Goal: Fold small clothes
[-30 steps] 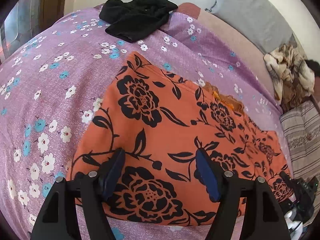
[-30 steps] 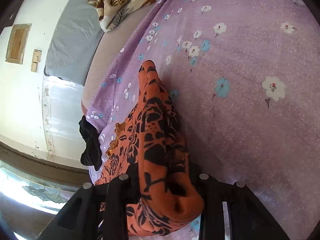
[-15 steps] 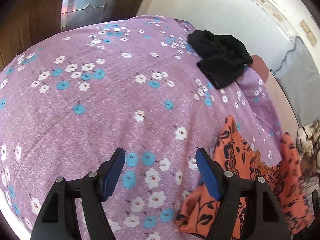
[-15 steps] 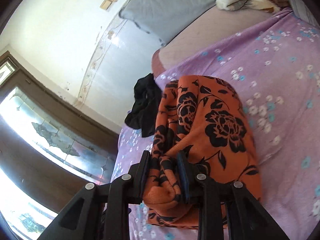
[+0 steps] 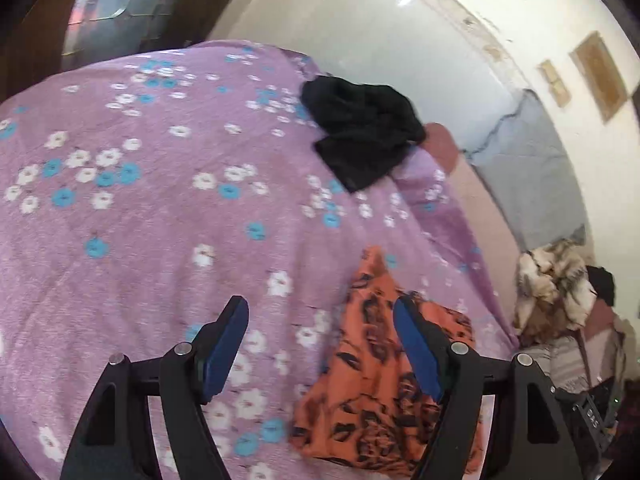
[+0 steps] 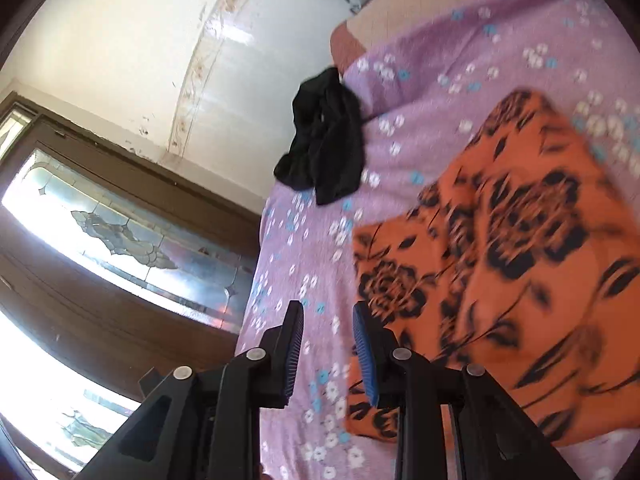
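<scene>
The orange cloth garment with a black flower print [image 6: 500,264] lies folded into a thick pad on the bed's purple bedspread with white and blue flowers [image 5: 132,208], and everything else is placed from it. The right claw [image 6: 326,344] hangs just past the garment's near left edge, jaws narrow but opening, with only bedspread showing between the blue pads; nothing is held. The left claw [image 5: 320,344] sits wide over bare bedspread and is opening too, empty, with the garment [image 5: 384,376] beside and partly behind its right finger. So the right hand looks the nearer of the two, and the cloth lies to the right of both claws. Its long axis seems to run away from the right claw toward the far side of the bed, though blur makes the outline uncertain.

Well beyond the garment, near the bed's far corner, lies a crumpled black cloth item [image 5: 360,136], probably the next piece to fold. Between the two pieces is only open bedspread. A beige patterned blanket heap [image 5: 552,284] sits off past the garment's far end.
</scene>
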Demonstrator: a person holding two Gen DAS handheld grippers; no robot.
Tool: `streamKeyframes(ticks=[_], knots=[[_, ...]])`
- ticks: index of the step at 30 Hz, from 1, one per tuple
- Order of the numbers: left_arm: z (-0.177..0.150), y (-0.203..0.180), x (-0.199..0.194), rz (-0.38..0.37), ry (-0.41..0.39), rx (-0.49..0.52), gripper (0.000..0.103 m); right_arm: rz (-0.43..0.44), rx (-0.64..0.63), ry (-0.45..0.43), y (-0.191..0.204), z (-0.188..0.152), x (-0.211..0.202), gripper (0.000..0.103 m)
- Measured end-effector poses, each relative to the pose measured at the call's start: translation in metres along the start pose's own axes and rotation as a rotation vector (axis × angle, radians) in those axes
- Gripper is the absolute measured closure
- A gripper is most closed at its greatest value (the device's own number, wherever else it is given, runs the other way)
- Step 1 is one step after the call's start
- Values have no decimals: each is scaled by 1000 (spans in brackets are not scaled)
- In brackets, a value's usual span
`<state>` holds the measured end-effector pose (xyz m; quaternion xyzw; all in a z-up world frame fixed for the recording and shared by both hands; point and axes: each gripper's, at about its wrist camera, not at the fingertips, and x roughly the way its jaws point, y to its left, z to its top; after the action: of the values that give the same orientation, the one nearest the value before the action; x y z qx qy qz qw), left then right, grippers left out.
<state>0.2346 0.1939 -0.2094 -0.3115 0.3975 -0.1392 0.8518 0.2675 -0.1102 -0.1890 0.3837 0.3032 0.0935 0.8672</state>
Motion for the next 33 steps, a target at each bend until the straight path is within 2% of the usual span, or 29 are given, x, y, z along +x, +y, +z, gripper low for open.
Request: streamKeyframes(ticks=[1,2,3,5,8,9,10,12,13,15,16,17,18,19,23,24,27,31,33], knots=[[-4,-11,6,-67,33,9,21,-36,-24,-37,-5,5,-17,43],[-9,-23,13,-125,79,19,18,-66,-39,-77,-10,9,-32,36],[-15,-34,23,-171,133,31,17,-82,-53,-102,-16,12,-45,36],[-32,-52,44,-199,248,45,16,-120,-71,-108,-28,14,-59,36],[-60,-69,74,-136,393,80,16,-162,-71,-107,-47,10,-73,42],[-67,-73,83,-107,434,97,16,-169,-71,-92,-52,7,-70,51],[-74,-76,90,-87,456,112,16,-184,-74,-73,-58,4,-68,55],[-85,-81,94,-59,453,163,16,-223,-67,-15,-72,-5,-52,56],[-89,-86,94,-51,448,197,16,-233,-41,23,-82,-11,-43,60],[-93,-92,96,-50,431,244,17,-221,-30,59,-96,-24,-30,60],[-95,-94,98,-55,419,252,22,-213,-54,56,-95,-28,-29,60],[-98,-96,99,-67,413,261,45,-207,-73,47,-94,-29,-29,60],[-101,-99,103,-82,425,272,58,-194,-69,56,-94,-28,-30,60],[-104,-102,107,-86,433,283,63,-171,-50,62,-96,-25,-33,60],[-102,-107,111,-95,394,289,71,-70,25,25,-106,-6,-50,60],[-101,-107,111,-101,382,286,77,-84,25,6,-106,0,-53,60],[-96,-108,102,-120,345,279,81,-131,39,-14,-110,23,-43,59],[-83,-108,76,-156,276,289,83,-166,52,30,-108,52,-8,59],[-72,-103,60,-165,234,285,84,-134,61,55,-98,57,10,59]])
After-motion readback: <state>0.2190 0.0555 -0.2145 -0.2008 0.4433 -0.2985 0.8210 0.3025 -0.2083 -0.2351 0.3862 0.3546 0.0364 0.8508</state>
